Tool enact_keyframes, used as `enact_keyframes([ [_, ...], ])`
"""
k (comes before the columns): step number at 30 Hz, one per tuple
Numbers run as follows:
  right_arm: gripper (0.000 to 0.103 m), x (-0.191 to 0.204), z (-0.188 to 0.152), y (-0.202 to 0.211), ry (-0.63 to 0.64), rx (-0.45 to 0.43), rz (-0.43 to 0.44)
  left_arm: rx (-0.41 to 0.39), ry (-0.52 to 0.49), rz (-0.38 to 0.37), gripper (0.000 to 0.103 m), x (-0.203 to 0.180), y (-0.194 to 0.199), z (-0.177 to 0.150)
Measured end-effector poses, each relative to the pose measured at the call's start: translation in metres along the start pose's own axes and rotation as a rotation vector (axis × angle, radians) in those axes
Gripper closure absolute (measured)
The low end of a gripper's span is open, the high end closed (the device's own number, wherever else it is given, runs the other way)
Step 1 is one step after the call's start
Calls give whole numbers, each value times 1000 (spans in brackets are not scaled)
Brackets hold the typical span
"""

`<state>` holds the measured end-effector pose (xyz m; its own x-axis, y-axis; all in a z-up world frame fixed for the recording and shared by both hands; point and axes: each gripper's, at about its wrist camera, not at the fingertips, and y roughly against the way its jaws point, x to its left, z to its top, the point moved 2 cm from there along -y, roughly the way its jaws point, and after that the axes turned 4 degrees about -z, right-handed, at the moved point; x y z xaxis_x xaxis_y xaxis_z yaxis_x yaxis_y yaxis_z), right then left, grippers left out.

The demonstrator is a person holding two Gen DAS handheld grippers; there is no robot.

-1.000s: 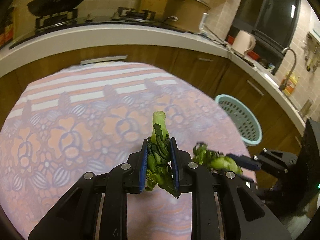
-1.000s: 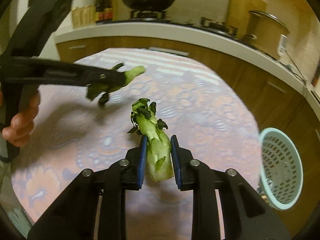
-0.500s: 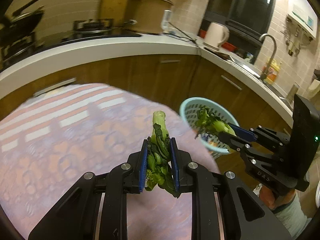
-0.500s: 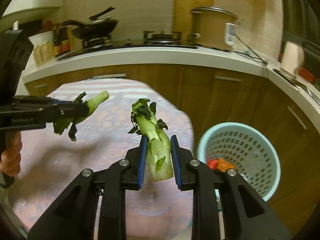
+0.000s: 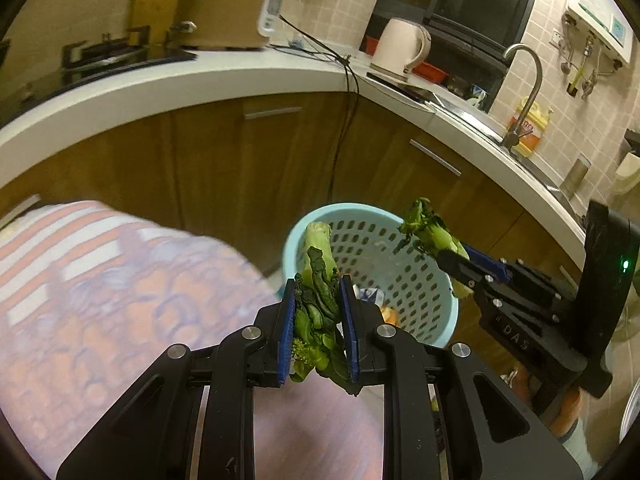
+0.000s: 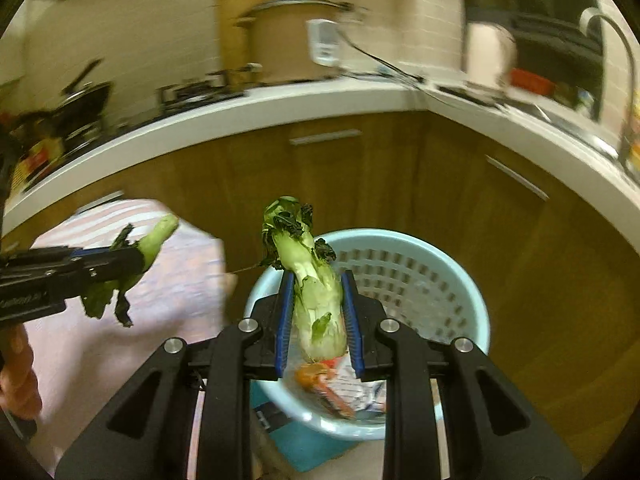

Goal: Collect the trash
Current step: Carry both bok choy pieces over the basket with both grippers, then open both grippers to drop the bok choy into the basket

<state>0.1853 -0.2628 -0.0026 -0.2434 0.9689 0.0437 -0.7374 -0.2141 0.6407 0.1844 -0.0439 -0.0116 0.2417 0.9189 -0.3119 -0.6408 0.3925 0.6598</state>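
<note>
My left gripper (image 5: 318,312) is shut on a dark leafy green stalk (image 5: 316,280), held at the table's edge just short of the light blue perforated trash basket (image 5: 436,320). My right gripper (image 6: 316,312) is shut on a pale bok choy stump (image 6: 312,280) and holds it above the basket (image 6: 460,292). The basket holds orange scraps and wrappers (image 6: 344,392). The right gripper also shows in the left wrist view (image 5: 460,264), over the basket's far right rim. The left gripper shows in the right wrist view (image 6: 120,264), left of the basket.
A table with a pink and purple flowered cloth (image 5: 100,300) lies to the left. Wooden cabinets (image 5: 240,160) under a white counter (image 5: 200,88) stand behind the basket. On the counter are a pot (image 5: 232,4), a kettle (image 5: 400,48) and a sink tap (image 5: 524,92).
Both grippers have swung right from over the table toward the basket, each still holding its vegetable. The right one now hangs over the basket; the left is at its near rim.
</note>
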Motion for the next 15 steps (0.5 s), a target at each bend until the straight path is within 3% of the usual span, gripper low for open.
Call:
enact_keyframes([
  [6, 82, -37, -9, -38, -88, 65, -71, 31, 28, -16, 83, -11, -55, 15],
  [12, 82, -55, -15, -73, -134, 133, -88, 82, 18, -16, 82, -19, -104, 18],
  [14, 81, -58, -17, -81, -144, 151, -93, 92, 18, 3, 72, -20, -114, 18],
  [15, 80, -58, -18, -85, -148, 162, -94, 96, 15, 8, 55, -20, -118, 18],
])
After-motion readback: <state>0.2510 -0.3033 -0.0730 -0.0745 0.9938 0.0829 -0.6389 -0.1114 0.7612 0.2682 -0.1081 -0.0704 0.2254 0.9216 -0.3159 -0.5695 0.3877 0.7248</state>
